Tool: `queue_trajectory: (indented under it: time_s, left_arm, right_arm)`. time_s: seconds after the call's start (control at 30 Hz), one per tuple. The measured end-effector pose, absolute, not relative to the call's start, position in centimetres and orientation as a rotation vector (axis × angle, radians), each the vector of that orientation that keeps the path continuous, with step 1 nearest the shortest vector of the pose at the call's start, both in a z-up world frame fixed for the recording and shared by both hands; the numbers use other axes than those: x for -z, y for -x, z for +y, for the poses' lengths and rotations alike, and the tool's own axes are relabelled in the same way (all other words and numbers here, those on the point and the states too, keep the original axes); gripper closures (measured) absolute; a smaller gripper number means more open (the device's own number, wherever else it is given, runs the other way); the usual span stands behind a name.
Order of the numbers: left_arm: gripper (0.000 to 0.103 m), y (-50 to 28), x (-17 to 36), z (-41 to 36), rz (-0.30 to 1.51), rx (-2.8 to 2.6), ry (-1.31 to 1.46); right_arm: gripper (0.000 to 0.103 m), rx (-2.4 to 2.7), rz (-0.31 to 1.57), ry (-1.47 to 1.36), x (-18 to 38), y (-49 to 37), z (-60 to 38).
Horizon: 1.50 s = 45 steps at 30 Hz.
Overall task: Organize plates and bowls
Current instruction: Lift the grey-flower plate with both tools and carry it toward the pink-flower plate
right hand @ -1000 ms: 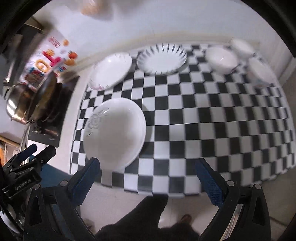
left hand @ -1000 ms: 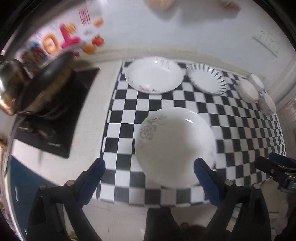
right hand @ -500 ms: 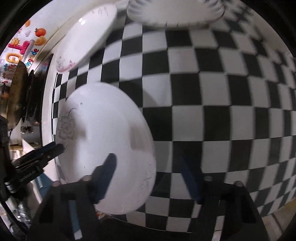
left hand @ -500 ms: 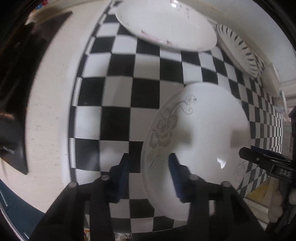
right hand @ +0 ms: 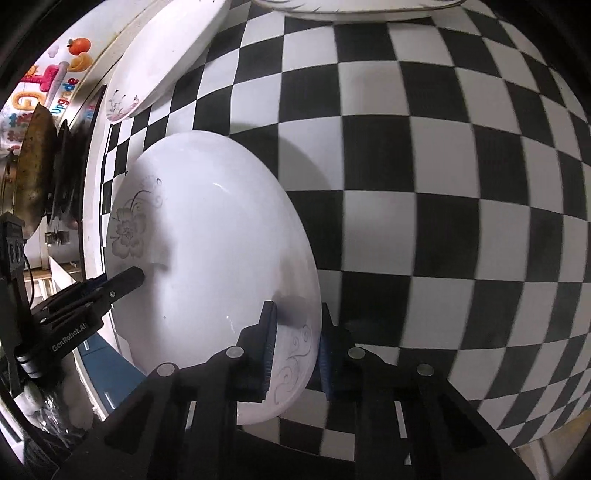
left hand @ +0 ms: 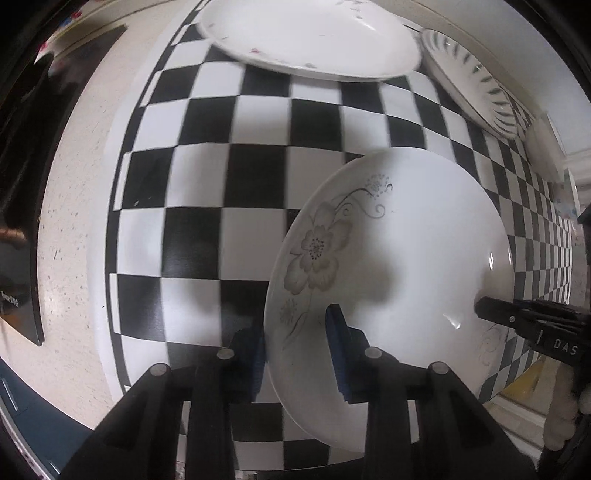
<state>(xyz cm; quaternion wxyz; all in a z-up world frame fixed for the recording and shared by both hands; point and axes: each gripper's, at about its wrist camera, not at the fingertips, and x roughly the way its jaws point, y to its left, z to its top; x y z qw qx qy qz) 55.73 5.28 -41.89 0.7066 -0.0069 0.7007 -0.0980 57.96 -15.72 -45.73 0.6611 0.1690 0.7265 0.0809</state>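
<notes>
A white plate with a grey flower print (left hand: pixel 399 266) lies on the checkered mat near the counter's front edge. My left gripper (left hand: pixel 297 354) is shut on its left rim, one blue pad above and one below. My right gripper (right hand: pixel 295 347) is shut on the plate's (right hand: pixel 214 258) right rim. Each gripper shows in the other's view: the right gripper (left hand: pixel 532 325) at the plate's right edge, the left gripper (right hand: pixel 99 291) at its left edge. A second white plate (left hand: pixel 306 33) and a grey-striped plate (left hand: pixel 472 81) sit at the back.
The black-and-white checkered mat (right hand: pixel 424 184) covers the counter. A black cooktop (left hand: pixel 14 184) lies to the left, with a pan (right hand: pixel 31 170) on it. Small white bowls (left hand: pixel 543 144) stand at the far right back. The counter's front edge runs just below the plate.
Both grippers came down to the flower plate and closed on its opposite rims. One second ago both were open and high above the counter.
</notes>
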Motion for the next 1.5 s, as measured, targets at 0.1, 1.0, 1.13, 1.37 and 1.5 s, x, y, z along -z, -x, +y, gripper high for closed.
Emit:
queue_trajectory:
  time_s: [0.1, 1.0, 1.13, 1.37, 1.5]
  left_arm:
    - [0.075, -55.2, 41.7, 3.0, 1.551, 0.239, 0.009]
    - [0.074, -56.0, 45.0, -13.0, 1.596, 0.37, -0.179]
    - [0.074, -56.6, 45.4, -12.8, 1.602, 0.361, -0.166]
    - [0.074, -55.3, 44.8, -10.6, 1.605, 0.352, -0.149]
    - [0.073, -55.5, 43.3, -8.2, 1.578, 0.304, -0.119]
  right_arm:
    - [0.081, -0.171, 1.634, -0.381, 45.1, -57.5, -17.0]
    - [0.08, -0.023, 1.597, -0.537, 46.7, -53.6, -27.8]
    - [0.08, -0.033, 1.599, -0.532, 46.8, -53.8, -27.6]
    - [0.08, -0.061, 1.614, -0.529, 46.8, -54.0, -28.0]
    - [0.08, -0.089, 1.623, -0.59, 46.7, -54.0, -29.2]
